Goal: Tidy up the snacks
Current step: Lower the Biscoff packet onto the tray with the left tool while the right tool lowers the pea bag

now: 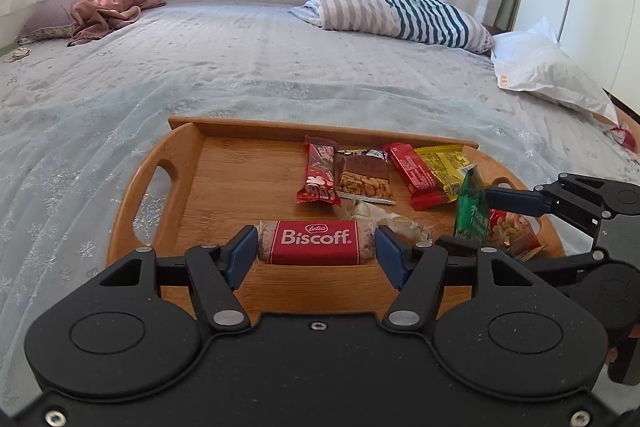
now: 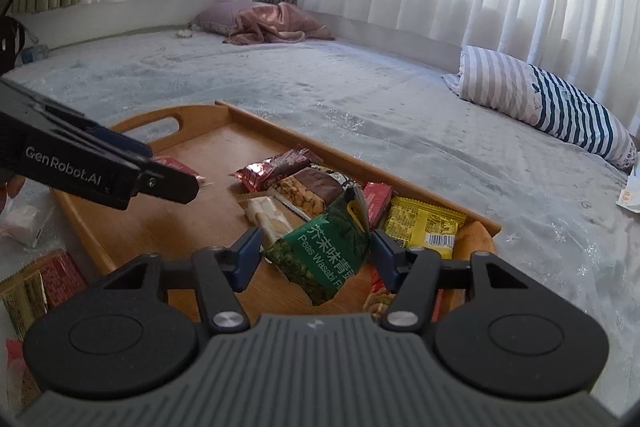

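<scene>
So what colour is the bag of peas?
Green, with white writing, on the pea bag; clearest in the right wrist view.

A tray (image 1: 132,203) lay on the bed (image 1: 240,67). In it, snack packs (image 1: 362,175) sat in a row along the far wall. Nearer, the Biscoff pack (image 1: 314,242) sat between the left tool's (image 1: 316,251) pads, and the wasabi peas bag (image 2: 328,247) to its right.

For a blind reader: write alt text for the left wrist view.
The left gripper holds a red Lotus Biscoff packet endwise between its blue fingers over a wooden tray of snack packets on a bed. The right gripper holds a green packet beside it.
</scene>
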{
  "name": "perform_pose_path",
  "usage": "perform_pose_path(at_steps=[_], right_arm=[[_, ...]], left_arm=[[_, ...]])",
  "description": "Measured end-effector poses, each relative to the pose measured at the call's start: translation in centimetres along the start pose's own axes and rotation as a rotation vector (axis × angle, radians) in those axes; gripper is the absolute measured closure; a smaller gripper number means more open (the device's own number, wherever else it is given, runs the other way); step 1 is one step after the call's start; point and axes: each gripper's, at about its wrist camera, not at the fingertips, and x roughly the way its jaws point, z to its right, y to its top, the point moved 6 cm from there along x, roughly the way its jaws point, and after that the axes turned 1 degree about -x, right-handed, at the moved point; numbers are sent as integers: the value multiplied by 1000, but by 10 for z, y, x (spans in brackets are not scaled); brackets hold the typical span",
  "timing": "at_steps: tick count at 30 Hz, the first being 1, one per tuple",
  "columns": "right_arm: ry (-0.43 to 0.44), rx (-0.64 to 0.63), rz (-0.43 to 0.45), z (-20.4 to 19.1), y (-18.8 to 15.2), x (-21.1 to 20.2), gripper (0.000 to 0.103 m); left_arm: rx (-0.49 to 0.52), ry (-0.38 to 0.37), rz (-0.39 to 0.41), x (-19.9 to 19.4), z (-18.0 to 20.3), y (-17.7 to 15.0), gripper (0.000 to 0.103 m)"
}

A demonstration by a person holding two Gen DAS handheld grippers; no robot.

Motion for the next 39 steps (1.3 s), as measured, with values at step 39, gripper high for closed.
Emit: perform_pose_path(at_steps=[39], right_arm=[[39, -15, -56, 4, -10, 22, 28]], left_arm=[[35, -7, -43, 38, 12, -5, 40]])
